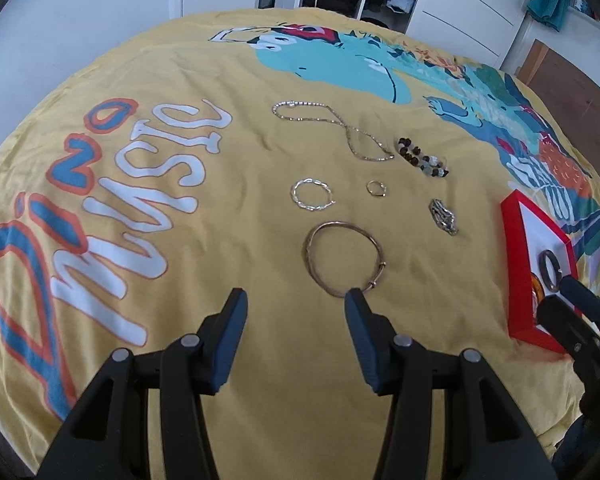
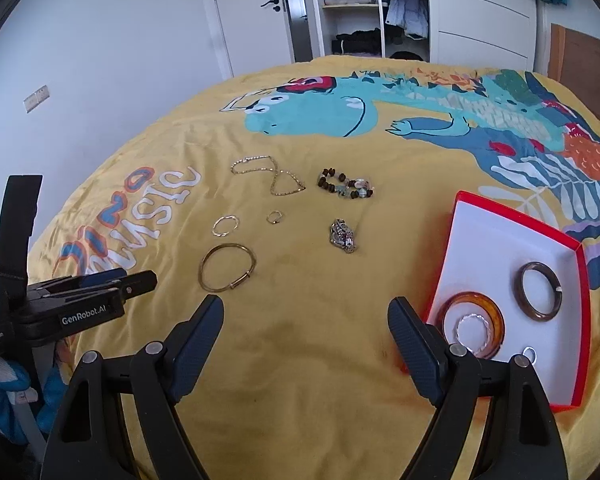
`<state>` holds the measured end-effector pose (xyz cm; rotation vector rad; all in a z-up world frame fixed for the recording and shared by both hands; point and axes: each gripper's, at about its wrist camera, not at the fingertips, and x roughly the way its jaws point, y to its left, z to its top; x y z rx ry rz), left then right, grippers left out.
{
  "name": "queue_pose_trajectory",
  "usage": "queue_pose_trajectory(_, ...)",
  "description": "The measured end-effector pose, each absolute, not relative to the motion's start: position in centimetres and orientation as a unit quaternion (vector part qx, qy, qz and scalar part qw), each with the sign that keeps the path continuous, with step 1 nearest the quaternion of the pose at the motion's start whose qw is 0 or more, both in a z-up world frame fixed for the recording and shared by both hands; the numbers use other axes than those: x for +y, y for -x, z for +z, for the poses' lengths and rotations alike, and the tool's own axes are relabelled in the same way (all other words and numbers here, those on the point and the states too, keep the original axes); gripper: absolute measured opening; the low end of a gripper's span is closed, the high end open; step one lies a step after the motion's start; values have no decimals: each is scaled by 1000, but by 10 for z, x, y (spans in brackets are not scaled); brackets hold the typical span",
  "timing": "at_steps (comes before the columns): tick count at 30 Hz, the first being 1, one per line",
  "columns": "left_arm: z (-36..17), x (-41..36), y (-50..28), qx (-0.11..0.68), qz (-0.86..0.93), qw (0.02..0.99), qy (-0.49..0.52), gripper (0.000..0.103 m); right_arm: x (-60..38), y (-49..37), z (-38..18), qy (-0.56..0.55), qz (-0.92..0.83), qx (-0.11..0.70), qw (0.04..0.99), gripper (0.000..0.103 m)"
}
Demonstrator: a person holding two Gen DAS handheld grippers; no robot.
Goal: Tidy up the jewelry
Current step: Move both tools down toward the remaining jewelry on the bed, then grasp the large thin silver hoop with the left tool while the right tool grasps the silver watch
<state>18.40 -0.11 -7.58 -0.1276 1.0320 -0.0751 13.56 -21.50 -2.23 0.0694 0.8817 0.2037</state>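
Note:
Jewelry lies on a yellow bedspread: a gold bangle, a twisted silver ring, a small ring, a gold chain, a bead bracelet and a silver clump. A red box holds a brown bangle, an amber bangle, a silver bracelet and a small ring. My left gripper is open, just before the gold bangle. My right gripper is open and empty beside the box.
The bedspread has a dinosaur print and "Dino Music" lettering. An open wardrobe and a white door stand behind the bed. The left gripper's body shows at the left of the right wrist view.

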Motion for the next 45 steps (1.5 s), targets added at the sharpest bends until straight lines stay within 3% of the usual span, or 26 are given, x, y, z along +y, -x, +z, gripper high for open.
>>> queue_pose_trajectory(11, -126, -6, -233, 513, -8, 857, 53, 49, -213, -225, -71, -79, 54, 453, 887, 78)
queue_pose_trajectory(21, -139, -17, -246, 496, 2, 868, 13, 47, -215, -279, -117, -77, 5, 486, 870, 63)
queue_pose_trajectory(27, -138, -21, -248, 487, -9, 874, -2, 35, -215, -281, -132, -73, 4, 488, 870, 57)
queue_pose_trajectory(31, -132, -25, -245, 483, -11, 876, -14, 13, -218, -276, -129, -82, 9, 485, 870, 24)
queue_pose_trajectory(45, -97, -11, -227, 475, -13, 879, 33, 5, -209, -237, -96, -102, 68, 463, 878, 24)
